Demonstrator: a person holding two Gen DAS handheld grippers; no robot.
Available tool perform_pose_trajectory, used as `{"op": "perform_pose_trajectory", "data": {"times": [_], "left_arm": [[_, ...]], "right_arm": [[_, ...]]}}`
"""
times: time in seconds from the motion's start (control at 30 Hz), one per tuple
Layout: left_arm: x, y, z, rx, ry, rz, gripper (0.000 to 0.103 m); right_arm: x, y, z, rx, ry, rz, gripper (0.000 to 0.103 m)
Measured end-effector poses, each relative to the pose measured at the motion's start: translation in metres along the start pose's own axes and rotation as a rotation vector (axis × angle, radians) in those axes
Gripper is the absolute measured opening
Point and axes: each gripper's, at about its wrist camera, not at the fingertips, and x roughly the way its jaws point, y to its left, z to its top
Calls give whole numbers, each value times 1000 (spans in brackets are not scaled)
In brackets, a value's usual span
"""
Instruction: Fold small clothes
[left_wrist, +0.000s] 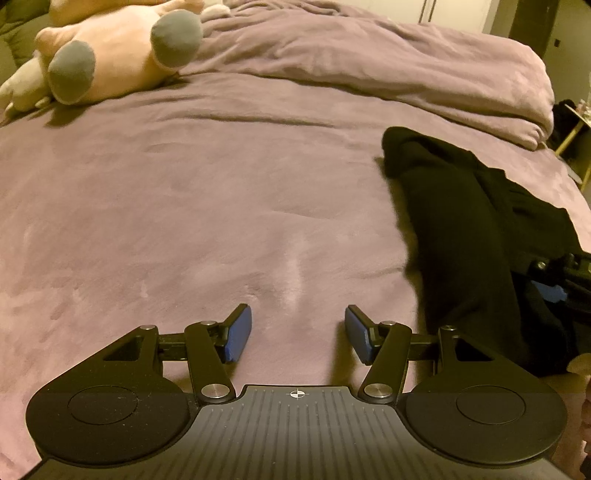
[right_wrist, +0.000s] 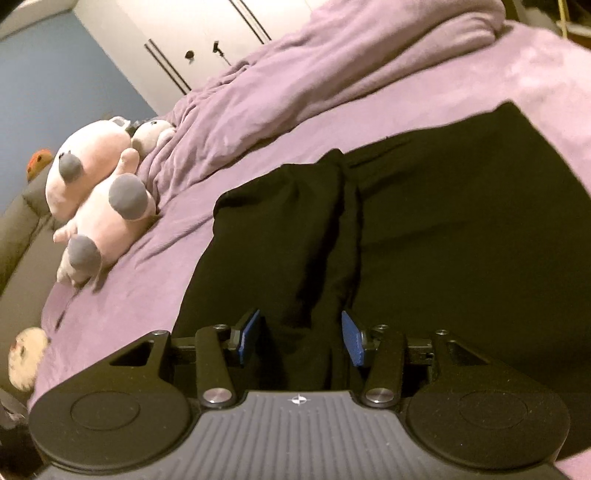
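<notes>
A black garment (left_wrist: 465, 236) lies partly folded on the purple bed cover (left_wrist: 207, 206), at the right in the left wrist view. My left gripper (left_wrist: 298, 334) is open and empty over bare cover, left of the garment. In the right wrist view the black garment (right_wrist: 424, 229) fills the middle and right, with a folded ridge running toward me. My right gripper (right_wrist: 299, 338) is open right over that ridge, with cloth between its blue pads (right_wrist: 352, 338) but not pinched. The right gripper (left_wrist: 554, 284) also shows at the right edge of the left wrist view.
A pink plush toy (left_wrist: 110, 55) lies at the far left of the bed; it also shows in the right wrist view (right_wrist: 99, 192). A bunched purple duvet (left_wrist: 388, 62) lies along the far side. White wardrobe doors (right_wrist: 207, 40) stand behind the bed.
</notes>
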Motion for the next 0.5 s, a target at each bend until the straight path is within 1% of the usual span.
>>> {"op": "perform_pose_trajectory", "data": {"times": [0.03,0.07,0.1,0.13,0.23,0.27,0.3,0.37,0.4,0.43,0.47,0.5], "left_arm": [[0,-3,0,6,-2,-5,62],[0,-6,1,14,-5,-11,63],[0,-10,1,22,-6,-16,64],[1,-13,1,31,-3,-24,64],[1,-25,1,58,-2,-50,64],[1,-30,0,73,0,-50,65],[2,-34,0,89,-1,-47,66],[4,-44,-1,123,3,-35,66],[3,-49,-1,131,4,-34,66],[2,-52,-1,138,4,-33,65],[0,-56,-1,146,0,-25,65],[-3,-58,-2,156,-10,-15,65]], "right_arm": [[1,-1,1,15,-2,9,44],[2,-2,1,24,-4,23,35],[3,-2,2,27,-6,37,31],[4,-2,1,28,-8,44,31],[4,-6,0,52,-14,67,35],[5,-9,-1,67,-11,71,40],[6,-11,-1,89,-7,88,41],[9,-12,0,117,-6,102,41],[11,-11,1,120,-4,111,40],[13,-10,2,118,-2,114,33],[14,-7,2,105,-1,112,12],[15,-3,3,69,4,95,12]]}}
